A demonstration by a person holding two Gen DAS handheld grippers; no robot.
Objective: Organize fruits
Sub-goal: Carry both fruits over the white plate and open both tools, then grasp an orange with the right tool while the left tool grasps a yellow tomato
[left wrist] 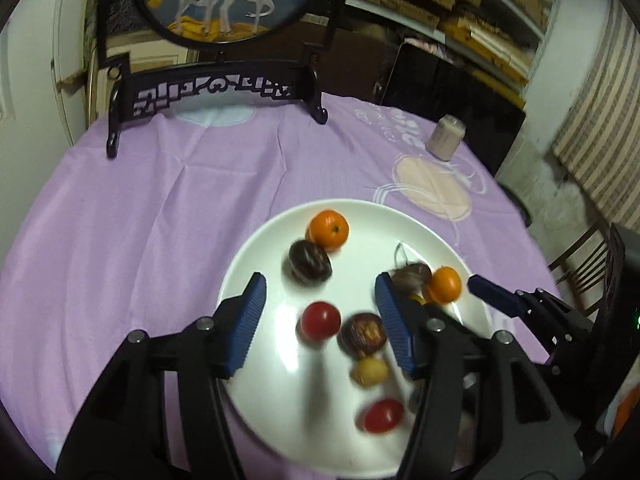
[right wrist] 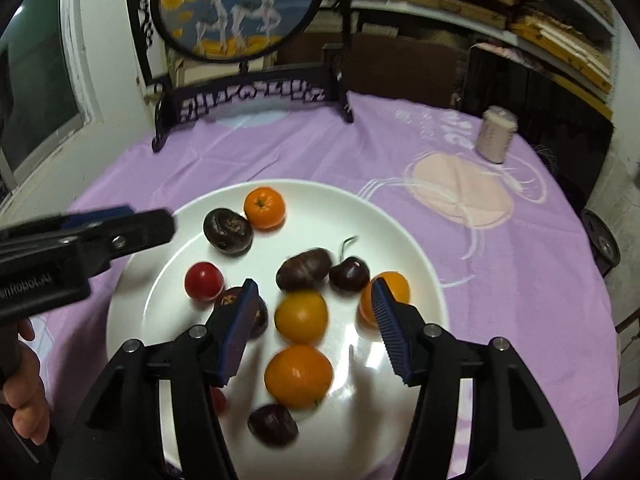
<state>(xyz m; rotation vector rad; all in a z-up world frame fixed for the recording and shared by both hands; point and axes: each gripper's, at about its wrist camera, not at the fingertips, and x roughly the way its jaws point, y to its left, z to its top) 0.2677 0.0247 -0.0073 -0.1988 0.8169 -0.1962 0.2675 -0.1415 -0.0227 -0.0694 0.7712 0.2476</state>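
Blue-padded fingers of the right gripper stand spread and empty above the white plate, bracketing a yellow-orange fruit. Left gripper, likewise released, hovers over a red tomato. Judged step: selecting fruit; next, descend and clench gently, since round fruit may roll.
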